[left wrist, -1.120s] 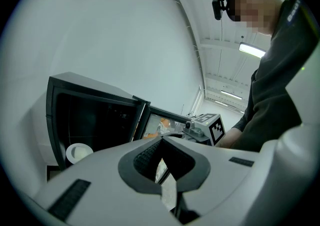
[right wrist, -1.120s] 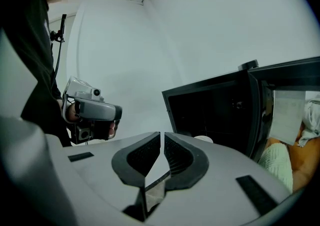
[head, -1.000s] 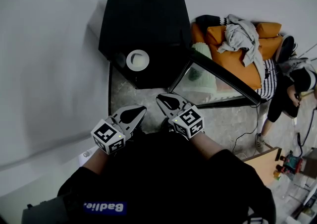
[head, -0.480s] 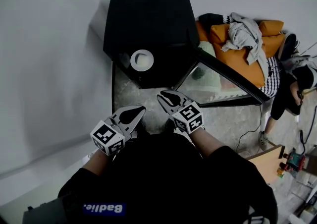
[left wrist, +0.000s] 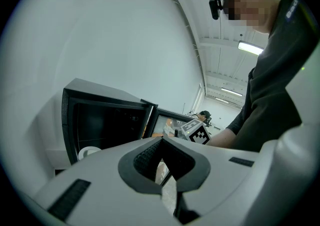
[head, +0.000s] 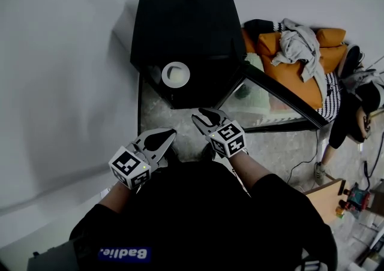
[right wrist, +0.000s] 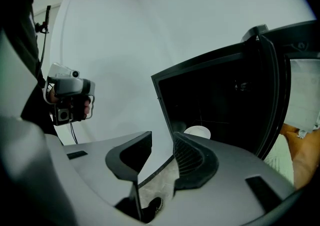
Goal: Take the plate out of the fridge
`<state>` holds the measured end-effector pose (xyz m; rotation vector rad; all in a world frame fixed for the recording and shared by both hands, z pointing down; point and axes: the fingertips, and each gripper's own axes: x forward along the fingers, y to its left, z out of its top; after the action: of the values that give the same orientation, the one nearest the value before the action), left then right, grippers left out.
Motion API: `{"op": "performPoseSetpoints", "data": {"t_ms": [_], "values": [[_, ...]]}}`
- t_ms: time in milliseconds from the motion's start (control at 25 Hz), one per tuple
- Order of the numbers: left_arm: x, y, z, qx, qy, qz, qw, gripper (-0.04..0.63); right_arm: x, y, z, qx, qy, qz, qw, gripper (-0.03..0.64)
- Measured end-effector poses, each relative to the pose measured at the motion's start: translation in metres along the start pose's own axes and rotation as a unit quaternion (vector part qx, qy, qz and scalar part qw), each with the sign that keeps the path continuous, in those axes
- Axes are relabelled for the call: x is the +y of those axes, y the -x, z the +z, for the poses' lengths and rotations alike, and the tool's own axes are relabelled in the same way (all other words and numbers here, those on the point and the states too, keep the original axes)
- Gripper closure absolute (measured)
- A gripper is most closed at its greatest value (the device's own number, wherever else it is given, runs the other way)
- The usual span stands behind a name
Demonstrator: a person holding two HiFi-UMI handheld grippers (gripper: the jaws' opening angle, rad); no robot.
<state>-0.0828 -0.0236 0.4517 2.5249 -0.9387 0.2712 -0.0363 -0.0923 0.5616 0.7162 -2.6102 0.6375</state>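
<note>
The plate (head: pixel 176 74) lies at the front lip of the open fridge (head: pixel 180 24). The fridge's door (head: pixel 282 103) is swung out toward 4 o'clock, with bare floor (head: pixel 157 114) at 6. The right gripper (head: pixel 204 116) points slightly downward at the plate, its jaws just opening to about halfway and empty. The left gripper (head: pixel 168 134) is pinched closed on nothing.

Right tongs (right wrist: pixel 162 137) opening, empty; left (left wrist: pixel 161 141) shut

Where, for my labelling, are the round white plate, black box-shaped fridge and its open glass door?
Round white plate (head: pixel 176 74), head view, its centre.
Black box-shaped fridge (head: pixel 183 21), head view, its top panel.
Open glass door (head: pixel 258 108), head view, its pane.
</note>
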Motion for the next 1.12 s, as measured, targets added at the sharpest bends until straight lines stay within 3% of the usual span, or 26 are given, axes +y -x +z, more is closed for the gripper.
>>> {"op": "performPoseSetpoints", "data": {"t_ms": [240, 480, 1120], "values": [[0.006, 0.0, 0.004, -0.006, 0.011, 0.007, 0.9999, 0.597, -0.013, -0.015, -0.005, 0.008, -0.008, -0.007, 1.0, 0.469], [0.012, 0.0, 0.005, 0.004, -0.009, 0.0, 0.9999, 0.597, -0.033, -0.038, -0.008, 0.015, -0.021, -0.014, 1.0, 0.448], [0.032, -0.007, 0.011, 0.006, 0.03, 0.013, 0.9995, 0.597, -0.078, -0.091, -0.03, 0.043, -0.055, -0.033, 0.997, 0.399]]}}
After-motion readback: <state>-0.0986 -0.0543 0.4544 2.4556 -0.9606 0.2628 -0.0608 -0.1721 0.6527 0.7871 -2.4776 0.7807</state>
